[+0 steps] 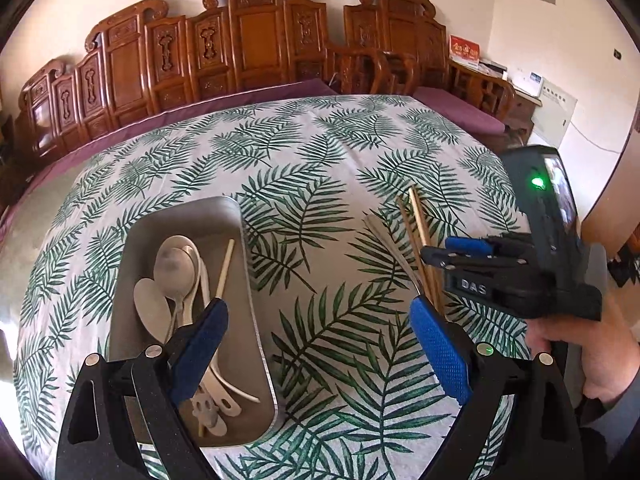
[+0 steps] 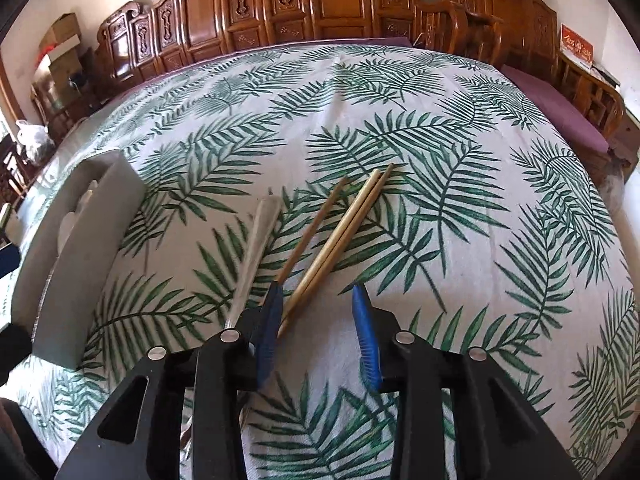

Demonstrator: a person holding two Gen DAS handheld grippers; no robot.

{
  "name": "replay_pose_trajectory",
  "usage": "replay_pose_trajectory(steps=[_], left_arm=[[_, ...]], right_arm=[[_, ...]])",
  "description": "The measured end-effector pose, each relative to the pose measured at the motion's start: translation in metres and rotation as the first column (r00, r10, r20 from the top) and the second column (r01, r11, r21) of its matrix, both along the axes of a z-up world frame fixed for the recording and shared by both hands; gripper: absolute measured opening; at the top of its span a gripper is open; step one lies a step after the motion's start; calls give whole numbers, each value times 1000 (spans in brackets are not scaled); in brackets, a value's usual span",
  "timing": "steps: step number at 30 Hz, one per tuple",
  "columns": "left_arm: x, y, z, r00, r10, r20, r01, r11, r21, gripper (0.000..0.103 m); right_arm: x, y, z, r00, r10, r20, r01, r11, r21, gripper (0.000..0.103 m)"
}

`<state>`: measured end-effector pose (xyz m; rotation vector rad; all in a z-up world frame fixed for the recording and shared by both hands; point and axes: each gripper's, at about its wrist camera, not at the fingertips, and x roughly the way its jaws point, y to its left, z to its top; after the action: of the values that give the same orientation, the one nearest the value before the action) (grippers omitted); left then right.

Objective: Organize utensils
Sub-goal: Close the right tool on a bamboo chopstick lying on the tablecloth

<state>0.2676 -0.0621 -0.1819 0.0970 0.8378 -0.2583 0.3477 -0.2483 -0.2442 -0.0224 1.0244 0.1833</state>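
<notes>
A metal tray (image 1: pixel 224 208) lies on the leaf-print tablecloth and holds several spoons (image 1: pixel 176 268) and one chopstick (image 1: pixel 225 268). My left gripper (image 1: pixel 320 320) is open and empty, its left finger over the tray. Several wooden chopsticks (image 2: pixel 340 236) and a pale metal-looking utensil (image 2: pixel 260 236) lie loose on the cloth. My right gripper (image 2: pixel 318 292) is open, low over the near ends of the chopsticks, holding nothing. In the left wrist view the right gripper (image 1: pixel 436 256) sits over the chopsticks (image 1: pixel 418 220). The tray's side (image 2: pixel 92 240) shows at left in the right wrist view.
The tablecloth (image 1: pixel 320 152) covers a round table. Carved wooden benches (image 1: pixel 248 40) with purple cushions stand behind it. A hand (image 1: pixel 592 352) holds the right gripper at the right edge.
</notes>
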Motion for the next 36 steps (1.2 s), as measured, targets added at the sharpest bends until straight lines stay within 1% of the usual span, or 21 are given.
replay_pose_trajectory(steps=[1,2,4,5,7,8,9,10,11,12,14,17,20,26,30,31,32,34,36], left_arm=[[0,-2,-1,1000,-3,-1,3,1000,3,89],[-1,-4,-1,1000,-7,-2,7,1000,5,89],[-2,-7,-3,1000,-13,-3,13,1000,12,89],[-2,-9,-4,1000,-17,-4,17,1000,17,89],[-2,-12,-7,1000,-23,-8,23,999,23,89],[-3,-13,-8,1000,-25,-10,25,999,23,89],[-3,-14,-9,1000,-29,-12,29,999,24,89],[-3,-16,-10,999,-33,-14,33,999,25,89],[-3,-17,-11,999,-36,-15,36,999,28,89],[-4,-19,-12,999,-40,-17,40,999,31,89],[-4,-21,-13,999,-45,-20,46,998,35,89],[-4,-24,-14,998,-52,-22,52,998,40,89],[-4,-25,-14,998,-54,-22,55,998,41,89],[-4,-26,-15,998,-54,-24,55,998,44,89],[-4,-26,-15,998,-55,-22,56,997,48,89],[-4,-26,-15,998,-56,-22,57,997,48,89],[-4,-26,-15,998,-56,-22,57,997,49,89],[-4,-26,-15,998,-56,-21,57,997,50,89],[-4,-26,-16,998,-57,-22,58,997,49,89]], right_arm=[[1,1,-2,1000,2,11,-1,999,-38,24],[1,2,-2,1000,3,15,-2,998,-60,24],[2,-1,-4,1000,5,10,-5,999,-45,24],[2,-3,-4,1000,6,8,-6,999,-39,21],[2,-8,-4,1000,2,2,-2,1000,-28,18],[1,-12,-3,1000,0,-1,0,1000,-10,14],[0,-15,-2,1000,-1,0,1,1000,5,12],[-2,-19,0,1000,-3,2,3,1000,10,1],[-3,-21,2,1000,-8,1,8,1000,10,0],[-6,-30,2,1000,-17,-8,18,999,35,0],[-7,-35,0,1000,-23,-19,24,999,37,0],[-7,-41,1,999,-35,-17,36,998,56,0],[-8,-40,4,1000,-25,-5,25,997,71,0],[-4,-31,1,1000,-7,-2,8,999,47,2],[-2,-30,1,1000,-10,-3,10,999,51,3],[-2,-27,1,1000,-6,-1,6,999,46,4],[-1,-26,0,1000,-4,-3,4,999,46,10],[0,-23,0,1000,-7,0,7,1000,31,19],[2,-22,0,1000,-13,-3,13,1000,22,20]])
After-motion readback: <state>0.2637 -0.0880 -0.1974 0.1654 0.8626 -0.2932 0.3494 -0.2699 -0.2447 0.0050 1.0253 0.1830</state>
